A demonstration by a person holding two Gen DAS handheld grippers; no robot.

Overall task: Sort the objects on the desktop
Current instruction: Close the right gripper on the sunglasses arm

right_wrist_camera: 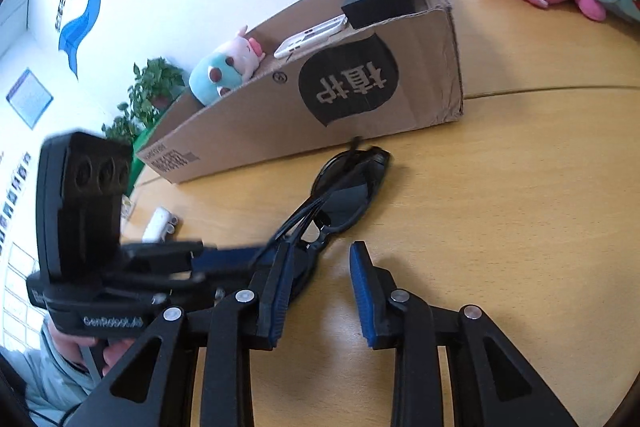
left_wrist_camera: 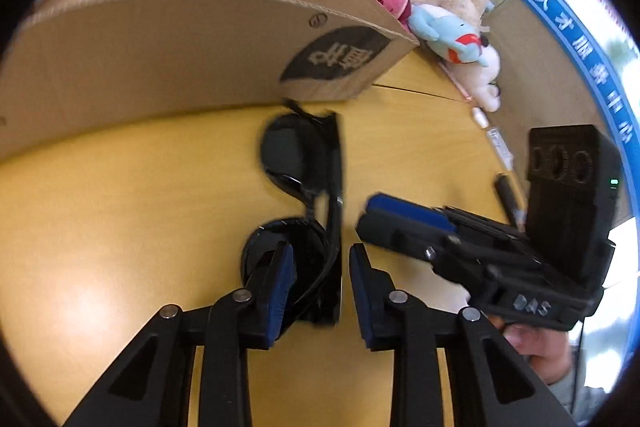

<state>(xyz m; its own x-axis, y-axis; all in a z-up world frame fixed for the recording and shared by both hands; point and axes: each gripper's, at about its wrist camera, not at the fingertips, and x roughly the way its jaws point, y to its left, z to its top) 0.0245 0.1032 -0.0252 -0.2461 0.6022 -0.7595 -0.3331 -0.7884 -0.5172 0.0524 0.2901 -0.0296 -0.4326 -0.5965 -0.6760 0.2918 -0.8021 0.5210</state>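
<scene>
Black folded sunglasses lie on the wooden desk in front of a cardboard box. My left gripper is open, its fingers straddling the near end of the sunglasses. The sunglasses also show in the right wrist view. My right gripper is open and empty, just right of the sunglasses' near end; its left finger is beside them. The left gripper shows in the right wrist view reaching the glasses. The right gripper shows in the left wrist view.
The box holds a white phone-like item and a black block. Plush toys lie behind its right end, another plush behind its left end. Small items lie along the desk's far edge.
</scene>
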